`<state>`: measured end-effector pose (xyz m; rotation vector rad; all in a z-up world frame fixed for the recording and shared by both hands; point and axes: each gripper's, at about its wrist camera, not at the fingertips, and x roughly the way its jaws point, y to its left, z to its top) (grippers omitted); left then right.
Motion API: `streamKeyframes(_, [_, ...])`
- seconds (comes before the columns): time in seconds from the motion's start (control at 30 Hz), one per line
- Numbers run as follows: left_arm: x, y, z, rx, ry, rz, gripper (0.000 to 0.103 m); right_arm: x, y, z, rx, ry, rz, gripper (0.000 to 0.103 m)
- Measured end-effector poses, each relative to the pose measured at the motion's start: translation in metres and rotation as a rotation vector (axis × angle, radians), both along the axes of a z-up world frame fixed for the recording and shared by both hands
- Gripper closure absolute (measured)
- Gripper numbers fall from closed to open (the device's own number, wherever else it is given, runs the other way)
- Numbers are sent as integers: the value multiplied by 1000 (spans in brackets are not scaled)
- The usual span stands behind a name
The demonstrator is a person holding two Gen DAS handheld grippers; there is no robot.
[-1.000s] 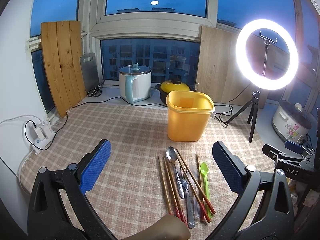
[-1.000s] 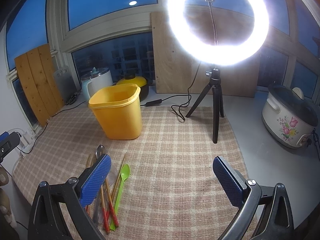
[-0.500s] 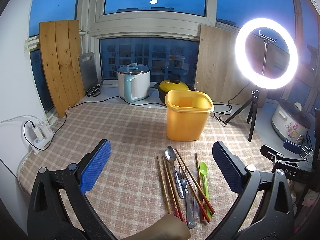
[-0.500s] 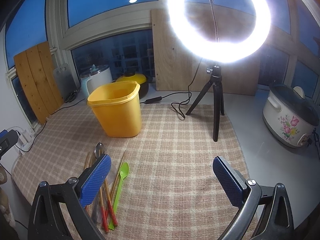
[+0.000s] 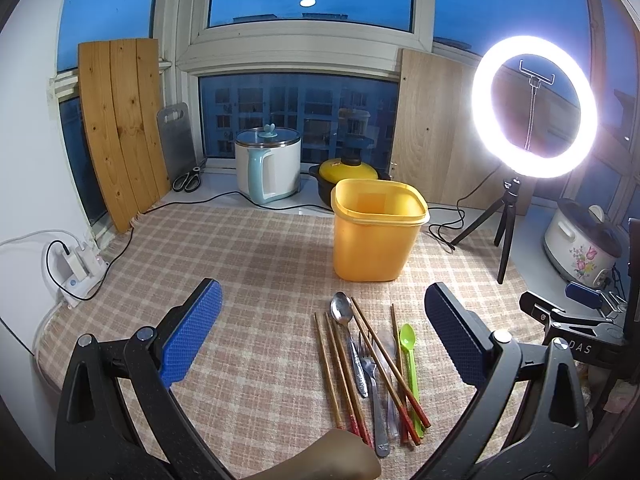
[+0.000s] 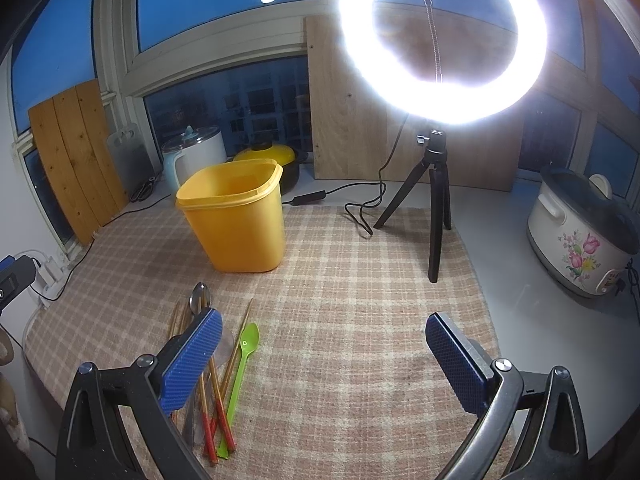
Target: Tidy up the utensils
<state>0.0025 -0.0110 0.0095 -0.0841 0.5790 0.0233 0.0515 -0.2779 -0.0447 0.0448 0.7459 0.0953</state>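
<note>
A pile of utensils lies on the checked cloth: a metal spoon (image 5: 342, 311), a fork (image 5: 369, 364), a green plastic spoon (image 5: 408, 340), a clear plastic spoon and several wooden chopsticks (image 5: 334, 364). An empty yellow container (image 5: 374, 236) stands upright behind them. My left gripper (image 5: 322, 340) is open and empty, held above the cloth with the pile between its fingers. My right gripper (image 6: 322, 360) is open and empty; its left finger (image 6: 192, 360) covers part of the pile. The green spoon (image 6: 244, 354) and yellow container (image 6: 236, 216) also show there.
A ring light on a black tripod (image 6: 434, 208) stands at the cloth's right back, its cable trailing on the cloth. A floral rice cooker (image 6: 580, 236) sits far right. A white kettle (image 5: 268, 166), yellow-lidded pot (image 5: 348, 172), scissors and wooden boards line the window sill.
Both grippers have drifted slightly; the view has shifted a little. Nothing was picked up or moved on the cloth.
</note>
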Motion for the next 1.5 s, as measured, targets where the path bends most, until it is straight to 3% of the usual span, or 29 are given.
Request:
streamKeyframes(0.4, [5, 1, -10, -5, 14, -3, 0, 2, -2, -7, 58, 2, 21, 0])
streamKeyframes(0.63, [13, 4, -21, -15, 41, -8, 0, 9, -1, -11, 28, 28, 17, 0])
streamKeyframes(0.8, [21, 11, -32, -24, 83, -8, 0, 15, -1, -17, 31, 47, 31, 0])
streamKeyframes(1.07, [42, 36, -64, -76, 199, -31, 0, 35, 9, -40, 9, 151, 68, 1])
streamKeyframes(1.37, [74, 46, -128, -211, 432, -149, 49, 63, 29, -90, 94, 343, 132, 25])
streamKeyframes(1.5, [88, 41, -147, -258, 515, -193, 55, 76, 36, -111, 123, 415, 135, 40])
